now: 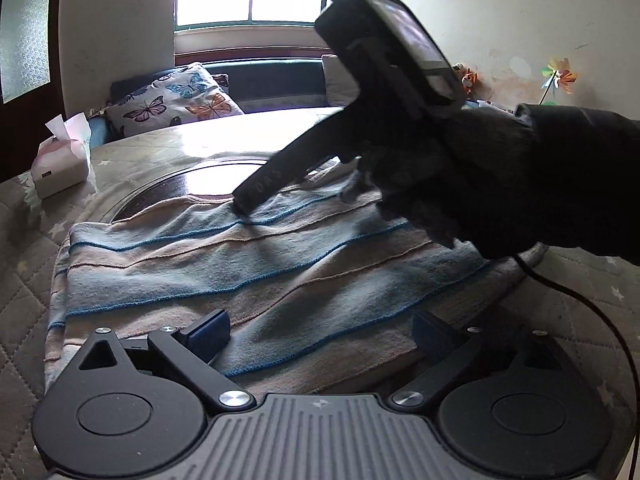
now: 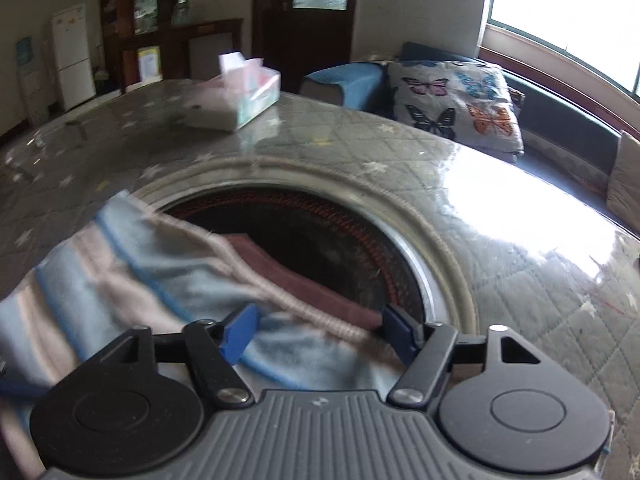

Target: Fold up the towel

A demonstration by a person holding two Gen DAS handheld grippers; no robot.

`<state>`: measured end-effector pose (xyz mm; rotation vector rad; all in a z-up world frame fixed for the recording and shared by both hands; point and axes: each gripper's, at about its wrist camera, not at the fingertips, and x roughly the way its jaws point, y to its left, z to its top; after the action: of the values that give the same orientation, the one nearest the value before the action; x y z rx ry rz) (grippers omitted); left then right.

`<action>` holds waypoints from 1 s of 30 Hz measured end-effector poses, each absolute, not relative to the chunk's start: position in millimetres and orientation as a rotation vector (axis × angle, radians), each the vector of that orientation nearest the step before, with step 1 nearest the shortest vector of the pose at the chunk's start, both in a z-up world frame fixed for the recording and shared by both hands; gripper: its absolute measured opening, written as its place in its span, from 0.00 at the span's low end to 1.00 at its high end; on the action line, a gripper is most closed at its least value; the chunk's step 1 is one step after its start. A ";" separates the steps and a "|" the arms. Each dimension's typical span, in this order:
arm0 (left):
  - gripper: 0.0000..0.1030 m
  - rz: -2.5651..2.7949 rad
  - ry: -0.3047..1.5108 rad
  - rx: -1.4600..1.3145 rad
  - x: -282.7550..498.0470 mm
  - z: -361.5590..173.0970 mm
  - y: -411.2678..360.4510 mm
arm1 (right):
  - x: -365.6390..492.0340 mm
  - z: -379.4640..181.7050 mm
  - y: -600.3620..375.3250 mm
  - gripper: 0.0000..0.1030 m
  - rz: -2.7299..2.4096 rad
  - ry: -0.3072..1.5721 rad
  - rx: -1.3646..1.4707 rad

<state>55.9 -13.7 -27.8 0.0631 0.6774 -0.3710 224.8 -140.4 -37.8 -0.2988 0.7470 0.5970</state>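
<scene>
A towel [image 1: 256,264] with blue and beige stripes lies spread flat on the table, its far part over a dark round inset [image 1: 176,186]. My left gripper [image 1: 324,336] is open just above the towel's near edge, holding nothing. A gloved hand [image 1: 460,184] holds the right gripper over the far edge, and one of its fingers [image 1: 264,188] touches the cloth there. In the right wrist view the right gripper [image 2: 320,334] is open, with the towel's [image 2: 140,276] hemmed edge lying between its blue pads [image 2: 240,334]. The cloth looks blurred there.
A tissue box [image 1: 60,164] stands at the table's far left. The table wears a quilted grey star-print cover [image 2: 520,280] under a glossy sheet. A butterfly cushion [image 2: 456,100] lies on a bench below the window. A black cable [image 1: 592,312] trails at the right.
</scene>
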 end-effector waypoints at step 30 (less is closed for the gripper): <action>1.00 -0.351 0.685 0.068 58.2 -29.9 -15.1 | 179.5 -28.9 -295.2 0.77 0.345 0.726 -0.142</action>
<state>58.2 -15.1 -29.9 0.0685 0.6846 -0.3509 179.5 -295.2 -28.9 -0.1421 0.7259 0.3451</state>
